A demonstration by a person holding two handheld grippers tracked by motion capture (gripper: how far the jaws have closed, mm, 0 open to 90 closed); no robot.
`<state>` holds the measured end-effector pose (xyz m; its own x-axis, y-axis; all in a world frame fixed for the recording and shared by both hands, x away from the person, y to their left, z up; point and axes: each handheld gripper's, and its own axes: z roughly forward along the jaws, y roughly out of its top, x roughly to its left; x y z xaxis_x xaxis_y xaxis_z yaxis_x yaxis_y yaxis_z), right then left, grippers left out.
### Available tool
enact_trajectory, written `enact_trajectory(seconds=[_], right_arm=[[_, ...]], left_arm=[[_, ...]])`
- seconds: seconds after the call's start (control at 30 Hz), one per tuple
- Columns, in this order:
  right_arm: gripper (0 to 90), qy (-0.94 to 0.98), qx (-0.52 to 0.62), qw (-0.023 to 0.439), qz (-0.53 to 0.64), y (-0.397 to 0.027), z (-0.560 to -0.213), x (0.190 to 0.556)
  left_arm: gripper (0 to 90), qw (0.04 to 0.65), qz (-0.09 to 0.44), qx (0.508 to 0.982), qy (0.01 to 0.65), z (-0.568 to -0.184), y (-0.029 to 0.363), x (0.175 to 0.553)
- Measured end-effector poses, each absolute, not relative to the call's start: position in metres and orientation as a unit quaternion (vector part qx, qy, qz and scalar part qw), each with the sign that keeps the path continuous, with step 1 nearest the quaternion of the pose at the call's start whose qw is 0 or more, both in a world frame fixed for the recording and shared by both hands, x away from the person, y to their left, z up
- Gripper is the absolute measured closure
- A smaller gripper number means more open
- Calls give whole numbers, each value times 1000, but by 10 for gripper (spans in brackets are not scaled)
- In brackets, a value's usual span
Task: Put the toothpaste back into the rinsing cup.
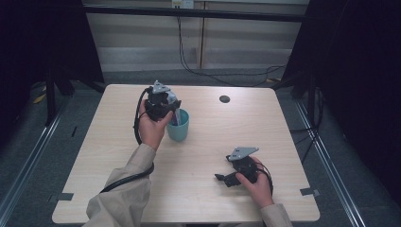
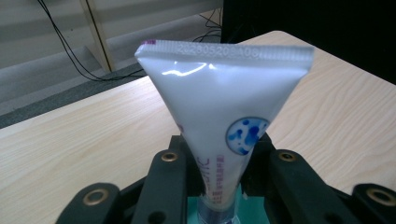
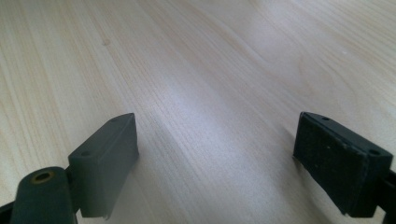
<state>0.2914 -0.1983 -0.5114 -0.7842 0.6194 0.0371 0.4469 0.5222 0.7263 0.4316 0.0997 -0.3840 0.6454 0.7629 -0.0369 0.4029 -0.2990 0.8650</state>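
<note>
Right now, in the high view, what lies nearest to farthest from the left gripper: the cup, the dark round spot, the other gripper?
1. Teal cup, directly beneath the left gripper.
2. Dark round spot, to the right, near the table's far edge.
3. Right gripper, near the front right.

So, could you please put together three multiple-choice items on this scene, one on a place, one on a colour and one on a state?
1. Where does the tube stand?
A. in the cup
B. flat on the table
C. in the right tongs

2. What colour is the cup?
A. red
B. teal
C. yellow

3. How are the right tongs?
A. shut on the tube
B. shut on the cup
C. open, with nothing between them

Answers:
1 A: its cap end dips into the cup, left tongs clamped on it.
2 B: the high view shows teal.
3 C: only bare wood lies between the jaws.
</note>
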Motion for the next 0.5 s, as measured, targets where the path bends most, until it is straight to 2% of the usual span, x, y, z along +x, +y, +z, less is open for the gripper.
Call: enact_trajectory(seconds=[0.5], right_arm=[[130, 865, 308, 113, 379, -198, -511, 291]], left_arm=[[747, 459, 198, 782, 372, -392, 101, 431]])
